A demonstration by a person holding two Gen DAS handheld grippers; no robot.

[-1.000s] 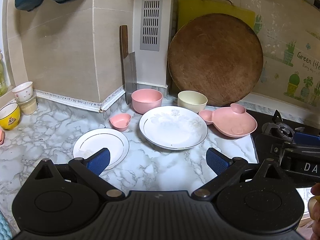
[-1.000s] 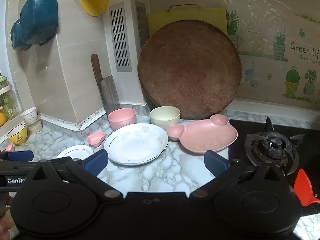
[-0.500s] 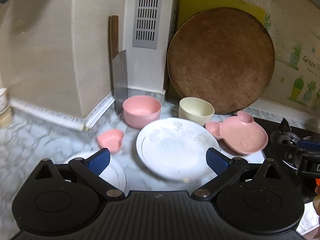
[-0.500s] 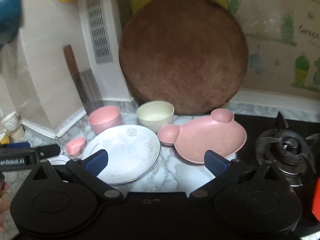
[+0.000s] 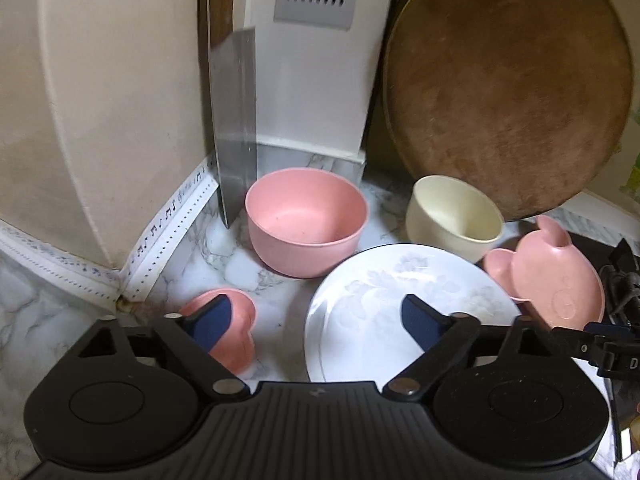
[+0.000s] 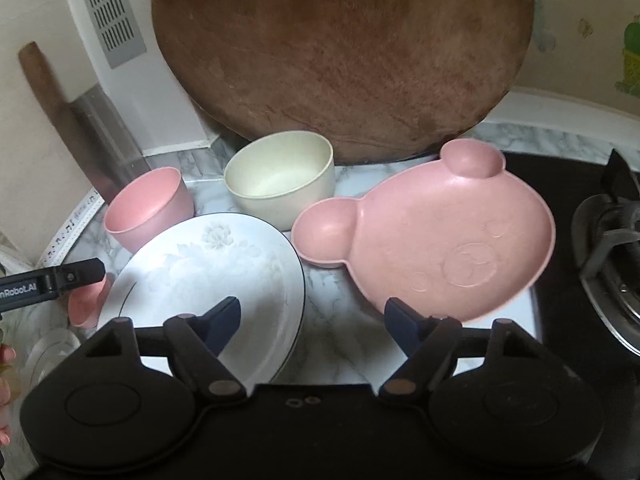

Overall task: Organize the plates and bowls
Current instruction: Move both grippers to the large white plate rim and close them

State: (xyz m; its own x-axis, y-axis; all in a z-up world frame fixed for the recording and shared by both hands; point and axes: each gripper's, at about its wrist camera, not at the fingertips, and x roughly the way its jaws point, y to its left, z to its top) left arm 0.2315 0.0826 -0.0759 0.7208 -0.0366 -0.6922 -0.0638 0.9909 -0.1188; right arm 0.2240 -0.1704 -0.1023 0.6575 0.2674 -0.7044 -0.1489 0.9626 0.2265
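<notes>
On the marble counter stand a pink bowl and a cream bowl. In front of them lie a white flowered plate, a pink bear-shaped dish and a small pink heart dish. My left gripper hovers over the gap between the heart dish and the plate; its jaws are closing with nothing gripped. My right gripper hangs over the marble between the white plate and the bear dish; its jaws are closing too, on nothing.
A cleaver leans in the wall corner behind the pink bowl. A big round brown board leans on the back wall. A gas burner sits at the right. The left gripper's tip shows at the left edge of the right wrist view.
Both grippers have come forward and down, close over the dishes, and their jaws have narrowed a little. The small white plate has dropped out of the left wrist view.
</notes>
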